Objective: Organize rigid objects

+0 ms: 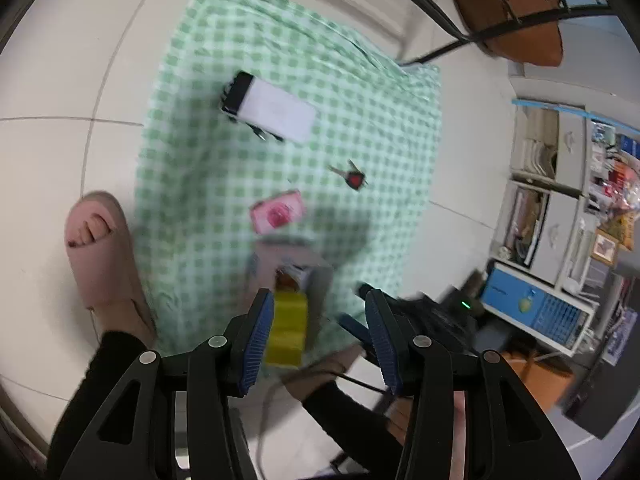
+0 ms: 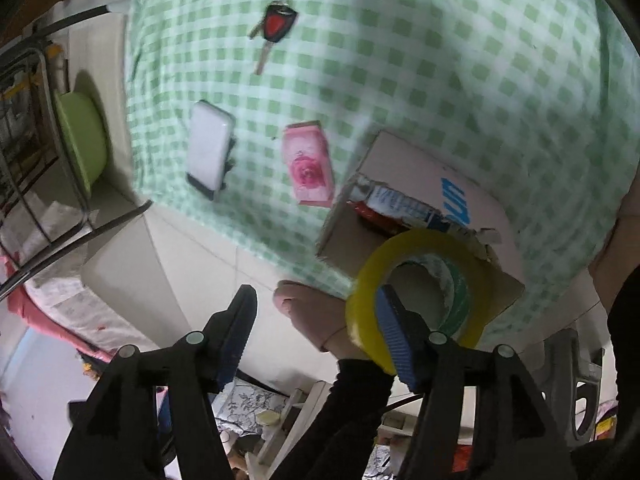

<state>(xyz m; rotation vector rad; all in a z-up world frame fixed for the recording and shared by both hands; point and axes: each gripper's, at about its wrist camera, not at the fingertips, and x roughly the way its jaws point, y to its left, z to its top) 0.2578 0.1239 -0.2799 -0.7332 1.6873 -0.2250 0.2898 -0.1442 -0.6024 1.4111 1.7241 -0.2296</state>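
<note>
A yellow tape roll [image 2: 420,248] hangs over the open cardboard box [image 2: 416,168], its rim against the right finger [image 2: 394,332] of my right gripper [image 2: 316,290]. The jaws stand wide apart and the other finger is clear of the roll. In the left wrist view the roll [image 1: 288,326] shows edge-on above the box [image 1: 316,276], beyond my open left gripper [image 1: 320,296], which holds nothing. On the green checked cloth [image 2: 460,60] lie a pink box [image 2: 308,164], a white and black phone-like block [image 2: 210,148] and a key with a red heart fob [image 2: 276,24].
A person's foot in a pink slipper [image 1: 100,248] stands at the cloth's edge, the other foot [image 2: 312,312] near the box. Black chair legs [image 1: 440,16], a green bowl [image 2: 84,140] and shelves with a blue case [image 1: 536,304] ring the cloth on the tiled floor.
</note>
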